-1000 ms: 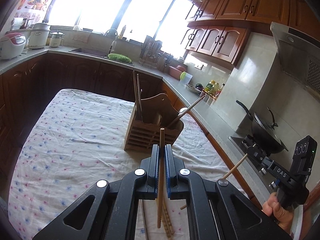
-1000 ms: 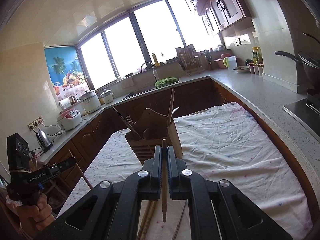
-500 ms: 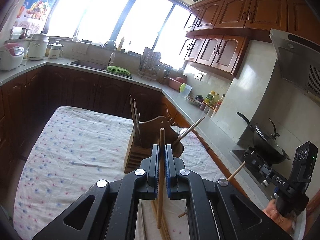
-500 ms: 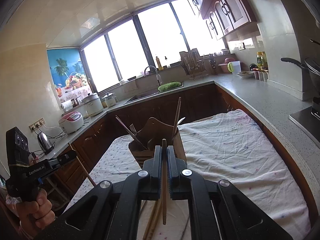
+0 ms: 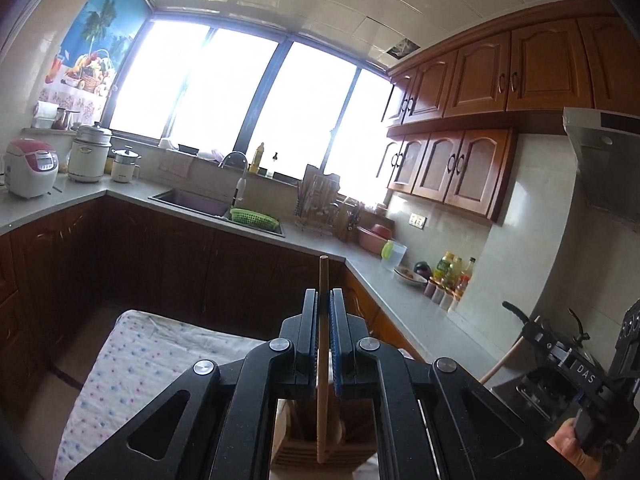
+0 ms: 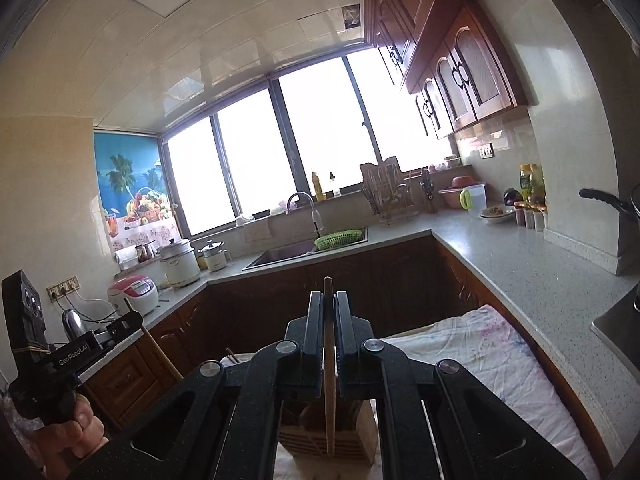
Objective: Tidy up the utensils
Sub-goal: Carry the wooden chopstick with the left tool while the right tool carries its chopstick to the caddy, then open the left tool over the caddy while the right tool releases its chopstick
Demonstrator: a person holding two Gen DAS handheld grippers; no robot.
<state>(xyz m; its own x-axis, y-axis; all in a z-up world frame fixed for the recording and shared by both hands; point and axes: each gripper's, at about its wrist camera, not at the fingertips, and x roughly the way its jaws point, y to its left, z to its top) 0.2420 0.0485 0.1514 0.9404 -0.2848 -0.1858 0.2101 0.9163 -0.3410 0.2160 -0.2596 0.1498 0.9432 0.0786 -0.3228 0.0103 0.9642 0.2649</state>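
My left gripper [image 5: 323, 298] is shut on a wooden chopstick [image 5: 322, 360] that runs upright between its jaws, lower end over the wooden utensil holder [image 5: 320, 452] seen just below the jaws. My right gripper [image 6: 329, 300] is shut on another wooden chopstick [image 6: 329, 380], also upright, lower end over the same holder [image 6: 328, 440]. The holder stands on the table with the dotted white cloth [image 5: 132, 360]. Each gripper shows at the edge of the other's view, the right one [image 5: 532, 338] and the left one [image 6: 120, 326], each with its chopstick.
Dark wood cabinets and a grey counter [image 6: 520, 264] wrap around the table, with a sink [image 5: 192, 200], a green basket [image 5: 254, 216], a dish rack [image 6: 386, 196], rice cookers [image 5: 30, 168] and bottles [image 5: 452, 270]. A wok handle [image 6: 604, 198] juts out on the right.
Both grippers have risen and tilted upward, each with its chopstick. The holder has dropped from mid-view to below the jaws, and most of the table has left the views.
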